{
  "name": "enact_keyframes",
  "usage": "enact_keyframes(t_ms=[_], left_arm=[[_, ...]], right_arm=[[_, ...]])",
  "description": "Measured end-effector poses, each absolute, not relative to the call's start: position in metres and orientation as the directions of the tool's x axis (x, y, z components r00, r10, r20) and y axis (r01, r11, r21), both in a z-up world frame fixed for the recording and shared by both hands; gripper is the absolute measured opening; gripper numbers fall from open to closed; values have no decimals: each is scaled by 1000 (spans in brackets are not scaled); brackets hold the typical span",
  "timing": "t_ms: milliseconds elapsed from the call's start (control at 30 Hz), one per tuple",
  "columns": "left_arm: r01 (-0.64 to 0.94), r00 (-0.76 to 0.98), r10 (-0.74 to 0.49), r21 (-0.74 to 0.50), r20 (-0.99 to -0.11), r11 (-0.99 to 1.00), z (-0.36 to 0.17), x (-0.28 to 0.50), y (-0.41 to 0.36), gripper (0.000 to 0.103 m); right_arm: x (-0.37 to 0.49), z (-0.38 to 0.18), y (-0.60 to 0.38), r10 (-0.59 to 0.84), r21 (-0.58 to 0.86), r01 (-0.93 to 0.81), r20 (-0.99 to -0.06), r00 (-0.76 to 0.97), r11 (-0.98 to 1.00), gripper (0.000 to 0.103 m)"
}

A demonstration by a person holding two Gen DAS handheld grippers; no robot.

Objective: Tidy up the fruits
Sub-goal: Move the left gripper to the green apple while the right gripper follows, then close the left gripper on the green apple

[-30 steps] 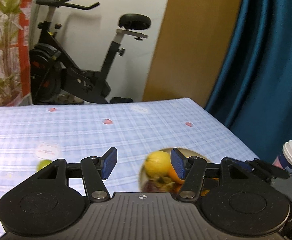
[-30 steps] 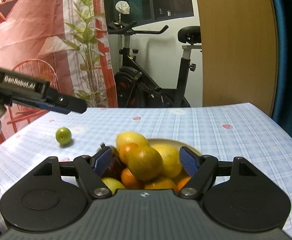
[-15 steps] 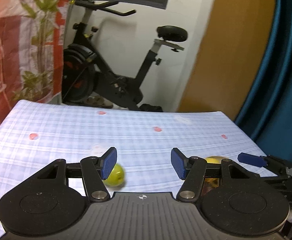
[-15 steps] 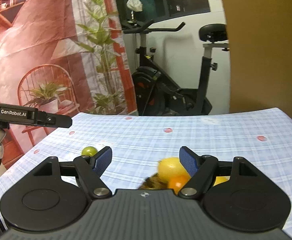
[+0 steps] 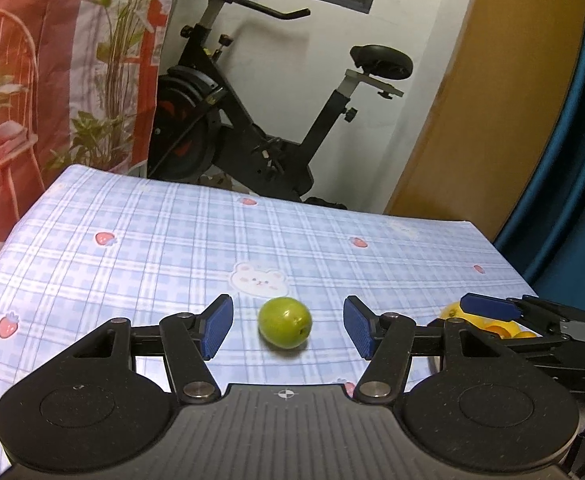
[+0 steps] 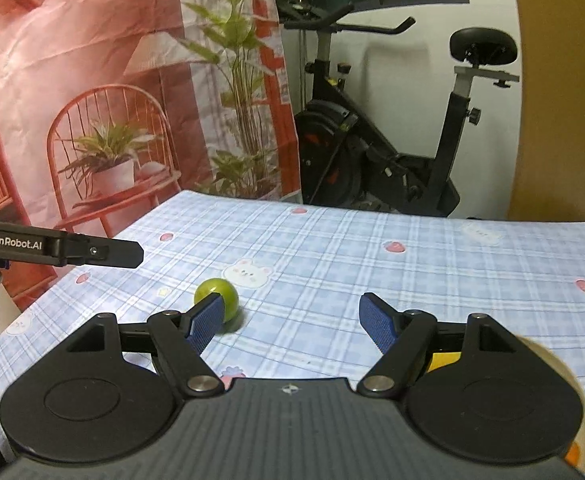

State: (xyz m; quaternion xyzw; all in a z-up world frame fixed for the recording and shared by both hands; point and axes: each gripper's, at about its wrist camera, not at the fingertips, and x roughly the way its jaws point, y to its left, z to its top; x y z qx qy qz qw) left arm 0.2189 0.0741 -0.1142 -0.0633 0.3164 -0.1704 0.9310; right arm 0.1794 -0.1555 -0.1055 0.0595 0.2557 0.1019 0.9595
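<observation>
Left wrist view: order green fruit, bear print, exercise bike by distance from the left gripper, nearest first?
1. Green fruit: on the cloth, in line between the open fingers of the left gripper.
2. Bear print: on the cloth just beyond the fruit, slightly left.
3. Exercise bike: on the floor past the table's far edge.

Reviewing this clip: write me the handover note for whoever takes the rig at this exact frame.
Left gripper: open, empty, lined up with the green fruit, which shows between its pads and lies on the checked tablecloth.
Right gripper: open, empty, above the cloth, just left of the bowl.
Bowl: at the right edge of the table, already holding yellow and orange fruit.
Done: most fruit appears gathered in the bowl.
Left: close on the green fruit, carry it to the bowl, release. No other loose fruit is in view.
</observation>
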Motion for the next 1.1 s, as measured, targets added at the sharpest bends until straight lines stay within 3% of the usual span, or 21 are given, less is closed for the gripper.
enact_keyframes(t_ms=[633, 1100], left_arm=[[290, 704, -396, -271, -589, 918, -138, 232, 79, 66], [262, 664, -448, -375, -599, 889, -158, 259, 78, 66]], right_arm=[[211, -126, -134, 228, 130, -187, -554, 800, 974, 77], [226, -136, -107, 287, 75, -301, -581, 762, 951, 76]])
